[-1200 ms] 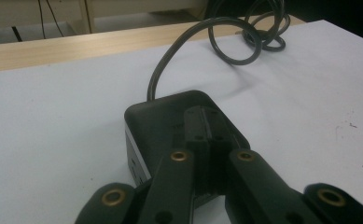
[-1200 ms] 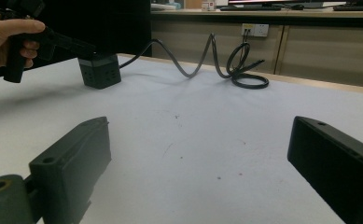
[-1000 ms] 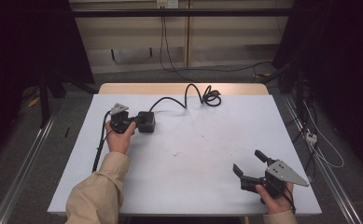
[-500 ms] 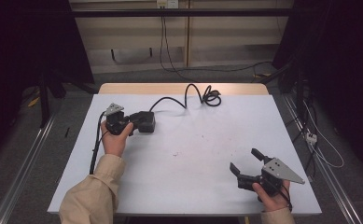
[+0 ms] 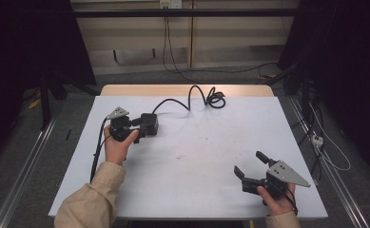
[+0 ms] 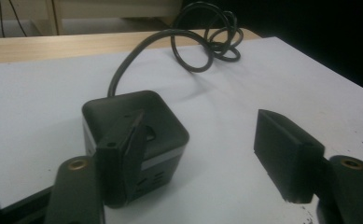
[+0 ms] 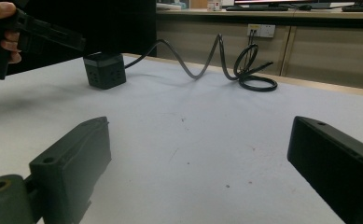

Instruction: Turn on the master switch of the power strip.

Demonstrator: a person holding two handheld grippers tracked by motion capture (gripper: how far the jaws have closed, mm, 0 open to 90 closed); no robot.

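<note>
A black cube-shaped power adapter point(image 5: 149, 123) sits on the white table point(image 5: 197, 142) at the left. Its black cable point(image 5: 173, 100) runs back to a coil point(image 5: 213, 98) by the far edge. My left gripper point(image 5: 136, 128) is open against the cube's near-left side. In the left gripper view, one jaw overlaps the cube point(image 6: 137, 121) and the other stands apart at the right, so the left gripper point(image 6: 202, 140) grips nothing. My right gripper point(image 5: 248, 162) is open near the front right edge. The right gripper point(image 7: 198, 154) points across the table at the cube point(image 7: 104, 70).
The coil point(image 7: 254, 70) lies near the wooden strip point(image 5: 182, 90) at the table's far edge. In the right gripper view, the left gripper point(image 7: 34, 32) and the hand holding it sit at top left. Cables point(image 5: 316, 137) trail on the floor at the right.
The left gripper and the cube shifted a little left, then back right. The right gripper drifted slightly left along the front edge. Both stay open.
</note>
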